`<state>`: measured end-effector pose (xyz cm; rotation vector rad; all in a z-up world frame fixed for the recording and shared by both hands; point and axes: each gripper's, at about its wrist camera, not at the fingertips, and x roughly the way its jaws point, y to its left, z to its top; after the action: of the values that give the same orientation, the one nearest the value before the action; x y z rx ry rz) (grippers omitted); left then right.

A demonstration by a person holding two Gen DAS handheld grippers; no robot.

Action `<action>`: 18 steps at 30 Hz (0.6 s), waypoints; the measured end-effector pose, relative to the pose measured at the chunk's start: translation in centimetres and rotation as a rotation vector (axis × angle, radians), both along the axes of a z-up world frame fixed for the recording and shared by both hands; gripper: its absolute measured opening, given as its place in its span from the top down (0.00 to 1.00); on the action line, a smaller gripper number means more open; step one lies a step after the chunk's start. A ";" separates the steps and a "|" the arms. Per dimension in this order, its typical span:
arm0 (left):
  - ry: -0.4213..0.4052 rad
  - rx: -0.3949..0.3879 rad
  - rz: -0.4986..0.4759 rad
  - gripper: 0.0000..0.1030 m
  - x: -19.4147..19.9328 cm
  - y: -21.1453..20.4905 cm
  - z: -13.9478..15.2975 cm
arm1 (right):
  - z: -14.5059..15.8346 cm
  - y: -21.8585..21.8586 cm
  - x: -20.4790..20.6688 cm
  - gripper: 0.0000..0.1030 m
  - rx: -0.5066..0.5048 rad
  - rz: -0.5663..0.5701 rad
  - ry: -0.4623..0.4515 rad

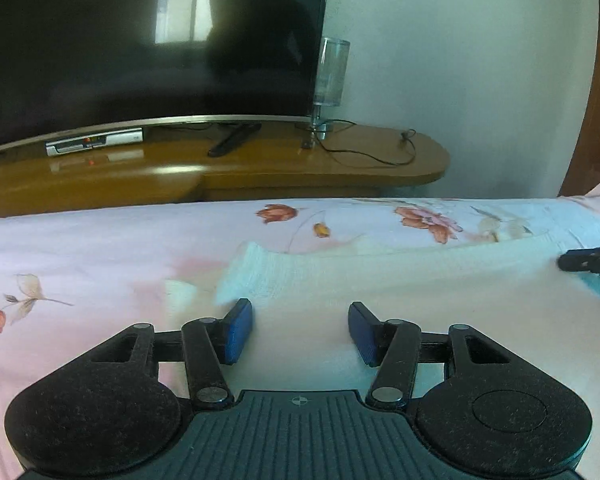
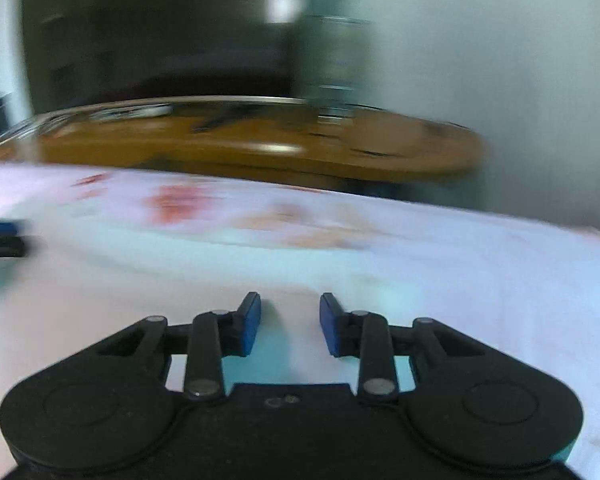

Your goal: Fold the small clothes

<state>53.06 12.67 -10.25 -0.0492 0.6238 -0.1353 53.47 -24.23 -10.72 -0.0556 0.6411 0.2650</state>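
Both your left gripper (image 1: 300,330) and right gripper (image 2: 290,326) hover spread, empty, over the white garment (image 1: 380,280); next, pinch its edge to fold.

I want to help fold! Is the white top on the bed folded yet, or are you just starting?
Just starting, it seems. The white top lies spread flat on the flowery bedsheet, with no fold I can see. Nothing is in hand: the left gripper and the right gripper are both open over the cloth, gripping nothing. All the folding looks left to do. The right view is blurry, so details there are unclear.
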 end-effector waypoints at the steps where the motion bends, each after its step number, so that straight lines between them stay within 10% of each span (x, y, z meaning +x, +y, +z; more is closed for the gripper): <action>1: 0.000 0.006 -0.002 0.47 0.0 -0.1 0.0 | 0.0 -0.8 0.0 0.71 0.032 0.005 0.008; 12: -0.007 -0.025 -0.103 0.46 -3.8 -8.4 1.5 | 1.2 8.5 -5.9 0.65 -0.005 0.323 -0.028; 18: 0.001 0.029 -0.025 0.46 -5.7 -4.5 0.5 | 0.2 7.0 -7.1 0.57 -0.083 0.261 -0.045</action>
<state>47.32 8.19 -9.74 -0.0135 0.6274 -0.1505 46.35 -17.22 -10.56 -0.2256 0.5995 0.4880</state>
